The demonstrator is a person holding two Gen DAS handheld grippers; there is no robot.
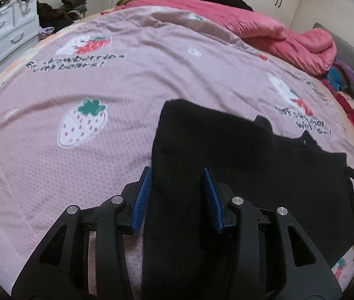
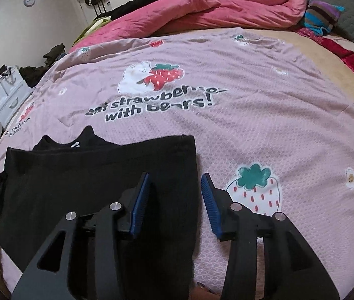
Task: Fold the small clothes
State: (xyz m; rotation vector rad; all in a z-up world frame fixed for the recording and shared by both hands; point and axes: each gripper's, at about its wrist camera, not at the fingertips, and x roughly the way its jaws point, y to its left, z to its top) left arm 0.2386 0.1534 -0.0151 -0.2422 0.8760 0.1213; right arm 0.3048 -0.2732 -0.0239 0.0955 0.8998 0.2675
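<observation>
A: Black garment (image 1: 226,165) lies flat on the bed's pink strawberry bedspread (image 1: 102,80), near the front edge. Sides look folded inward, so it reads as a narrow rectangle; collar end (image 2: 77,145) points away from the person.

B: Jaws?

A: Left gripper (image 1: 177,195): jaws spread, nothing pinched. It hangs over the garment's left edge, one blue pad just off the cloth and one above it. Right gripper (image 2: 175,197): jaws spread too, straddling the right edge the same way. No pad presses fabric in either view.

B: Why there?

A: My read: each gripper lines up with one near corner of the hem, so both can take the bottom edge evenly and carry it toward the collar. Symmetric placement keeps the fold square.

B: Risks?

A: Cloth is thin and layered; a pinch might catch only the top layer and undo the side folds. Pink duvet (image 2: 214,5) is piled well apart at the far side, so it's out of the way.
</observation>
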